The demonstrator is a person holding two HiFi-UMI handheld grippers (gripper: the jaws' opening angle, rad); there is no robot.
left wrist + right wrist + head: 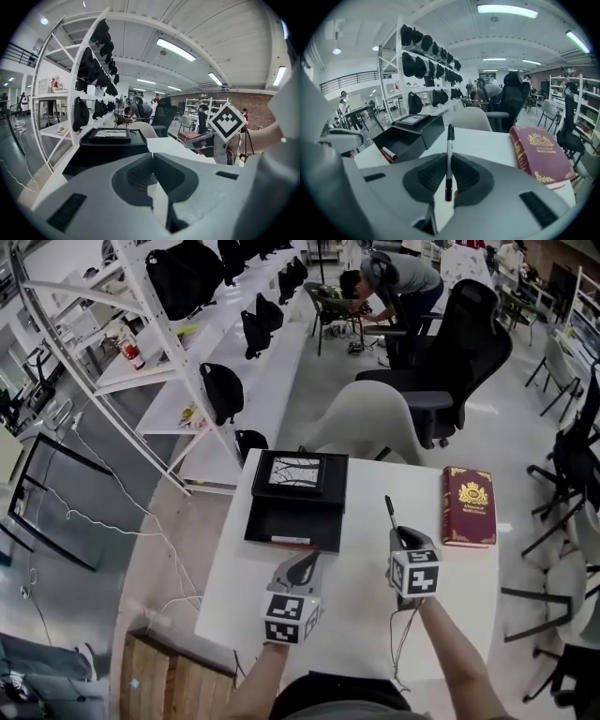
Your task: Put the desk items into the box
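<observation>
— Where is the pen?
— The black pen stands upright in the right gripper; its fingers are clenched on the pen's lower half; it is held over the white table, to the right of the black box and apart from it.
— And the box?
— It sits at the table's far left; its near part is open, with markers lying along the front wall; a framed panel lies flat on its far part.
— Anything in the path?
— The left gripper hangs just in front of the box's near right corner; its fingers are pressed together on nothing.
— What else is on the table?
— A red book with a gold crest, flat at the far right, well apart from the box.
— Beyond it?
— A white chair against the far edge; a black office chair behind that; a white rack hung with black bags to the left; a person bent over further back.
</observation>
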